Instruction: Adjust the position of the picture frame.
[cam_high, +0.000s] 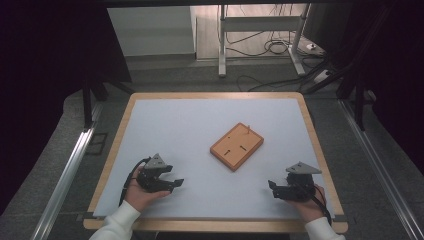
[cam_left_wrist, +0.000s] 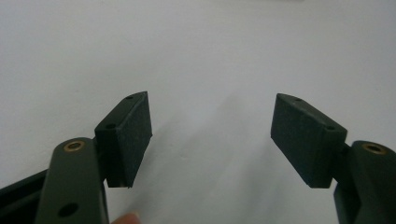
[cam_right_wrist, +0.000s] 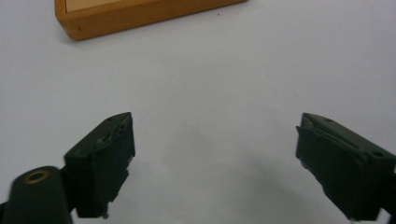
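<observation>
High view: both grippers, left (cam_high: 176, 182) and right (cam_high: 271, 186), rest on the tabletop (cam_high: 200, 125), fingers apart, empty. Start position, I'd say; next, reach toward the board (cam_high: 236, 146) and its peg (cam_high: 247, 129).

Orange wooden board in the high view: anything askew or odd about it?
The flat orange wooden board lies turned at an angle to the table's wooden rim. One thin wooden peg stands near its far corner. Nothing looks damaged or spilled.

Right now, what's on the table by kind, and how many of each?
Wooden board: 1
Peg standing in the board: 1
Grippers, both with fingers spread and holding nothing: 2, the left gripper and the right gripper
Total: 4
</observation>
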